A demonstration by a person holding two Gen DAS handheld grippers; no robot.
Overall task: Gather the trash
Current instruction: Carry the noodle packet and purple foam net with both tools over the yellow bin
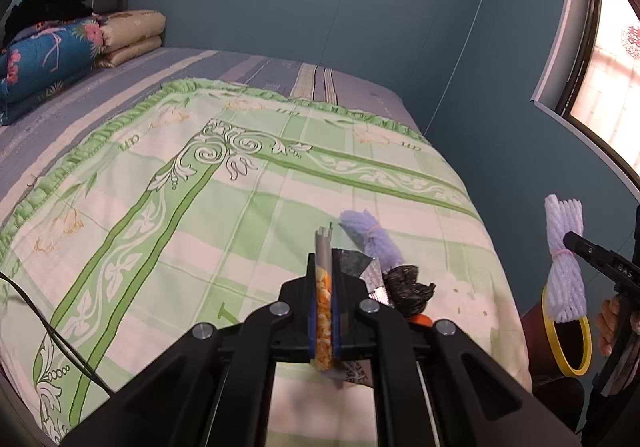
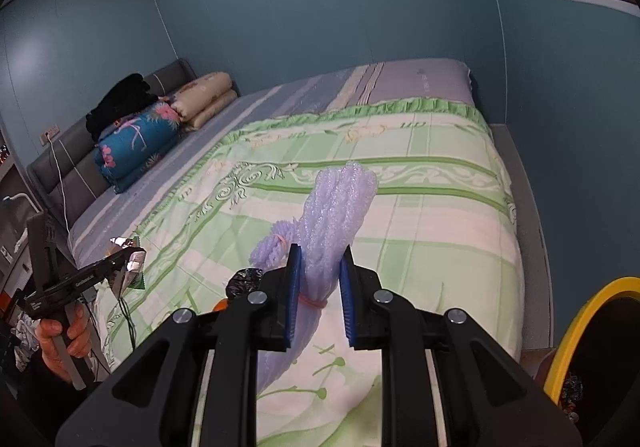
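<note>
Trash still on the bed (image 1: 248, 207): a second foam-net bundle (image 1: 370, 235), black crumpled bag (image 1: 408, 289), foil scraps, all near the right edge. Yellow-rimmed bin (image 1: 584, 365) sits right of the bed. Right gripper (image 2: 320, 295) is clamped on a white foam-net bundle (image 2: 336, 203), held aloft. Left gripper (image 1: 325, 311) is pinched tight on a snack wrapper (image 1: 324, 299). Risks: springy foam could slip out short of the bin; thin wrapper could slide free.
</note>
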